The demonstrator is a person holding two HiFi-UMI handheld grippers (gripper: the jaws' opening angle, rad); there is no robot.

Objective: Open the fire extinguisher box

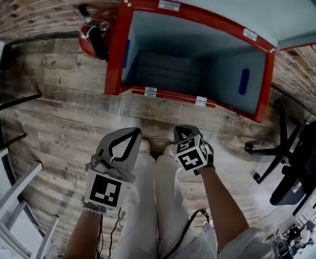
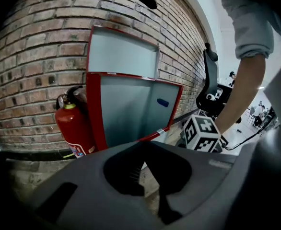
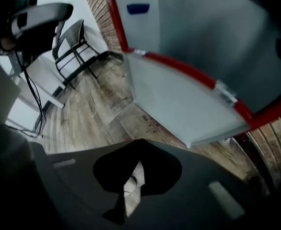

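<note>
While open, red-framed pale-blue box [image 1: 118, 53]

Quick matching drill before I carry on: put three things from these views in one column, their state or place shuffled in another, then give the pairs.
1. fire extinguisher box
2. fire extinguisher
3. right gripper

A. jaws shut, nothing held
B. open, red frame
C. standing beside the box

Pairs: 1-B, 2-C, 3-A

Fire extinguisher box [image 1: 113, 53]: red frame, pale blue-grey inside (dark blue patches on its walls).
Extinguisher [image 1: 84, 46], upper left: red.
Floor [image 1: 55, 123]: weathered brown-grey planks.
Wall [image 1: 23, 9]: brown brick.
</note>
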